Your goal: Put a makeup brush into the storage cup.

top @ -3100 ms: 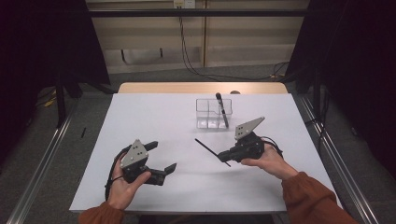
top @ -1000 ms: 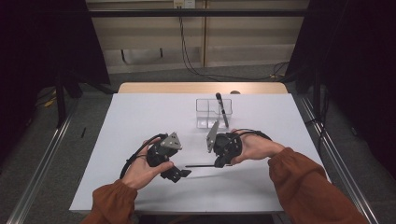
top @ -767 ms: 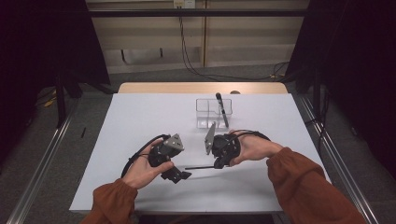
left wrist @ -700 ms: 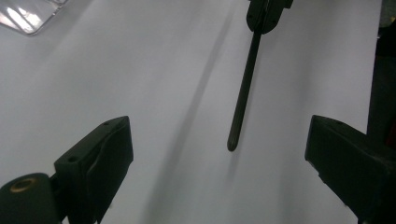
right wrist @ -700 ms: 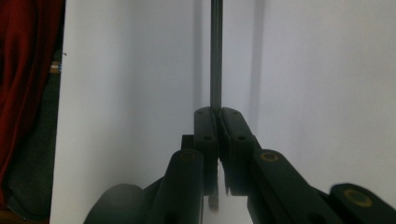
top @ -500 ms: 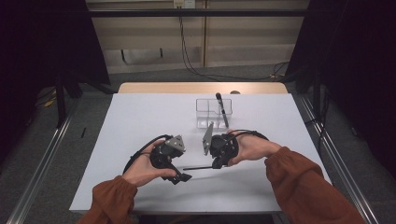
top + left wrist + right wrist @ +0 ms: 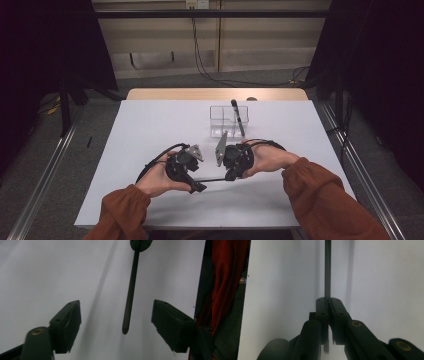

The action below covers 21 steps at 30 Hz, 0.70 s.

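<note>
Item: thin black rod [image 7: 210,179], possibly a pen or stylus, which is being held level just above the white desk [image 7: 150,125], on the near side of the clear organizer box [image 7: 228,120] and well apart from it. The right hand-held gripper [image 7: 231,176] is clamping one end between fully closed jaws, as the right gripper view is showing, with the rod [image 7: 327,270] running straight out from the pads. The left hand-held gripper [image 7: 196,186] is meeting the free end: its jaws have just been closing, and in the left gripper view the rod's tip [image 7: 128,305] is hanging between the two pads [image 7: 67,322] without touching either. Risks, as judgement: the rod is sitting nearer one pad than the other, so the closing pad is likely to be pushing it sideways and levering it in the right grip; only a short tip is lying within the jaws, so a shallow pinch may be slipping off; and if the right jaws are letting go before the left pads are pressing, the rod is dropping onto the desk and rolling. A second black pen [image 7: 237,116] is standing in the box, unaffected.
</note>
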Each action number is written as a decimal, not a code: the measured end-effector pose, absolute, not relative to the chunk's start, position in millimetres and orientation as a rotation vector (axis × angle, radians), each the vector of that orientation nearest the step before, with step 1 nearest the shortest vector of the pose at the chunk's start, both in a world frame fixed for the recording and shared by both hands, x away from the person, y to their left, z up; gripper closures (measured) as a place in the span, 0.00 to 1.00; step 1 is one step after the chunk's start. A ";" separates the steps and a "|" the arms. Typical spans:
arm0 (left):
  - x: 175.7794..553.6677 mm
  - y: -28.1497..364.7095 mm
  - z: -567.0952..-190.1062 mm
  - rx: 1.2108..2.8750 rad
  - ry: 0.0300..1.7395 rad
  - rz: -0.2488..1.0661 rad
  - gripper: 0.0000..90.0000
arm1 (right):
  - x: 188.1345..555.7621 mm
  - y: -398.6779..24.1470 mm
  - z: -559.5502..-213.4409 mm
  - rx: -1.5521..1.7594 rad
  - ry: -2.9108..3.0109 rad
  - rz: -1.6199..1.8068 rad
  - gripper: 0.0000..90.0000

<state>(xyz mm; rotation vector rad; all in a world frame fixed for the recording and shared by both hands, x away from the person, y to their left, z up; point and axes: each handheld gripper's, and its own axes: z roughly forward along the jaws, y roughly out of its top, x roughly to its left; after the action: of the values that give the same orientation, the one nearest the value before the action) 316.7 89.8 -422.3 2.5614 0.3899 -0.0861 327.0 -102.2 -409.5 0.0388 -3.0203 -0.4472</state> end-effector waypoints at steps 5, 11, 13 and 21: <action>319.1 87.2 -422.6 2.553 0.399 -0.122 0.47 | 326.8 -100.7 -411.7 0.033 -3.021 -0.444 0.96; 317.2 82.0 -424.5 2.564 0.372 -0.144 0.63 | 327.6 -99.3 -412.1 0.036 -3.021 -0.457 0.96; 316.6 80.6 -426.9 2.584 0.351 -0.138 0.69 | 327.3 -99.6 -411.5 0.027 -3.022 -0.459 0.96; 315.8 77.2 -427.6 2.560 0.347 -0.161 0.87 | 327.2 -100.4 -415.1 0.038 -3.011 -0.487 0.96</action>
<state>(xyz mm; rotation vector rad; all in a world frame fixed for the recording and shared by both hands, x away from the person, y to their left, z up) 315.8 77.2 -427.6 2.5603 0.3474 -0.1607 327.2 -100.4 -415.1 0.0381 -3.0111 -0.4870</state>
